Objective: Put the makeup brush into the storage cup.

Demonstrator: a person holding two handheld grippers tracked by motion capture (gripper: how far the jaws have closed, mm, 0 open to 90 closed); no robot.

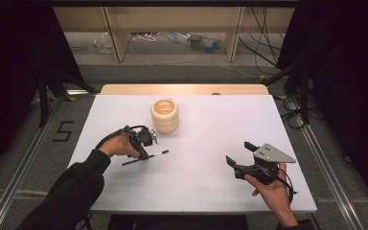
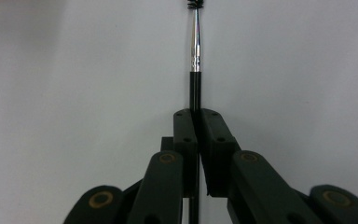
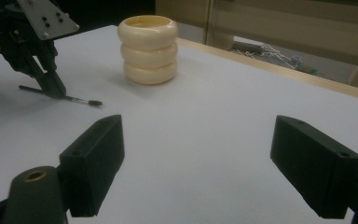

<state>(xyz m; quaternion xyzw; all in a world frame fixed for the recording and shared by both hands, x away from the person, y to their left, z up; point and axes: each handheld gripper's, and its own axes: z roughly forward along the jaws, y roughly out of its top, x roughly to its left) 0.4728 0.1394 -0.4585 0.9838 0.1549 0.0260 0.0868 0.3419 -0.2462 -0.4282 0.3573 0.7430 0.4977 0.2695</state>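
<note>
Black brush (image 2: 195, 70) bristles are cut off; its handle is clamped by the left gripper (image 2: 196, 114). Nothing is seen inside the cream ribbed pot (image 1: 165, 115). Right gripper (image 1: 239, 154) is held wide.

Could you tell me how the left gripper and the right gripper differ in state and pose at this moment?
The left gripper is shut on the thin black-handled brush, pinning it against the white table; the right gripper stands wide open with nothing between its jaws. The left gripper points down at the table near the cream ribbed cup, while the right gripper lies roughly level, farther from that cup. Both are black and hand-held.
</note>
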